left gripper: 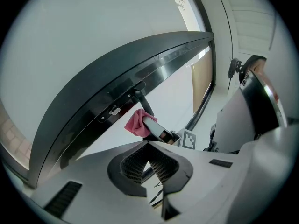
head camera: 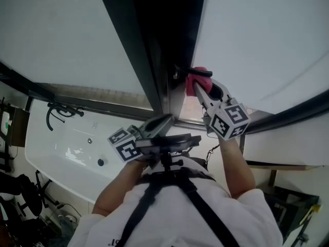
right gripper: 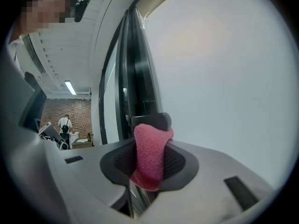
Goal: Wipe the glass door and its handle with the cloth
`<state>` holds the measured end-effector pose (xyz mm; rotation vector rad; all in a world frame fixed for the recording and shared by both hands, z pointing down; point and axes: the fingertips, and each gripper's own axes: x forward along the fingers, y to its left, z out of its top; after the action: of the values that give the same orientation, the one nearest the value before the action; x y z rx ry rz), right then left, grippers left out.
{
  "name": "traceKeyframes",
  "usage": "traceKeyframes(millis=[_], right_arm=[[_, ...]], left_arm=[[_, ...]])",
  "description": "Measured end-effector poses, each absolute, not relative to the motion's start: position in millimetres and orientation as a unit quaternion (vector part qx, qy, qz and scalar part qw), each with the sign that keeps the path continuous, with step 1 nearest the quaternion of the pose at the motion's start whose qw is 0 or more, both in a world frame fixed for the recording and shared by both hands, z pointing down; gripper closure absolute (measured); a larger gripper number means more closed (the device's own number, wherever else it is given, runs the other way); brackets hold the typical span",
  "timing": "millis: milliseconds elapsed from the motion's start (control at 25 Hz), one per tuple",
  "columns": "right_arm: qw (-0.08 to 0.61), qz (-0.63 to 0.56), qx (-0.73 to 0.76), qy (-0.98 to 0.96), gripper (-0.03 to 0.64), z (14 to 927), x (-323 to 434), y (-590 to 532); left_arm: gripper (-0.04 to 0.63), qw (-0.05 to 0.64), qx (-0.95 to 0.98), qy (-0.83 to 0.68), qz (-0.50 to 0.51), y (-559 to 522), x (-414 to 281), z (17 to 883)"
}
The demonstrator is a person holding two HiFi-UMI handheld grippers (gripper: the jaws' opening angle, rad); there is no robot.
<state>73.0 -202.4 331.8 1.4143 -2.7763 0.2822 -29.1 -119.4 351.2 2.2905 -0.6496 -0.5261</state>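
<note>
The right gripper (head camera: 199, 89) is pinching the pink cloth (head camera: 193, 81) against the dark handle (head camera: 199, 71) of the glass door (head camera: 267, 35), while the left gripper (head camera: 160, 122), pressed together and empty, is hanging well below that handle

White tub (head camera: 51, 153): lower left of the head view, 2 round fittings in it.
Black fitting (head camera: 60, 110): on the tub's rim.
Brick wall (right gripper: 56, 110): far back, right gripper view.
Person (right gripper: 65, 123): standing before it.
Ceiling light (right gripper: 70, 87): lit strip.

No legible text or markings
</note>
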Motion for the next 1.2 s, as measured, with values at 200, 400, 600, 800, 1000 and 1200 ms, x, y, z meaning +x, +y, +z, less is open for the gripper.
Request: traceKeyframes(millis=[200, 400, 600, 800, 1000, 1200], right_arm=[[-0.021, 0.086, 0.497, -0.863, 0.511, 333.1, 108.7, -198.2], [-0.026, 0.116, 0.545, -0.83, 0.511, 350.7, 135.1, -198.7], [-0.001, 0.115, 0.517, -0.848, 0.511, 359.5, 106.0, -193.2], [0.032, 0.108, 0.465, -0.878, 0.511, 368.3, 59.1, -185.7], [0.064, 0.028, 0.442, -0.894, 0.511, 350.6, 25.0, -191.5], [0.062, -0.023, 0.438, -0.896, 0.511, 329.1, 8.0, -204.2]], left_arm=[[0.603, 0.347, 0.881, -0.251, -0.201, -119.8, -28.4, 350.9], [0.603, 0.347, 0.882, -0.249, -0.199, -120.6, -28.1, 352.6], [0.603, 0.35, 0.882, -0.247, -0.198, -120.6, -26.7, 352.3], [0.603, 0.352, 0.879, -0.252, -0.202, -119.3, -29.9, 353.5], [0.603, 0.349, 0.875, -0.265, -0.206, -120.3, -36.4, 352.5], [0.603, 0.349, 0.871, -0.275, -0.21, -120.5, -39.9, 354.9]])
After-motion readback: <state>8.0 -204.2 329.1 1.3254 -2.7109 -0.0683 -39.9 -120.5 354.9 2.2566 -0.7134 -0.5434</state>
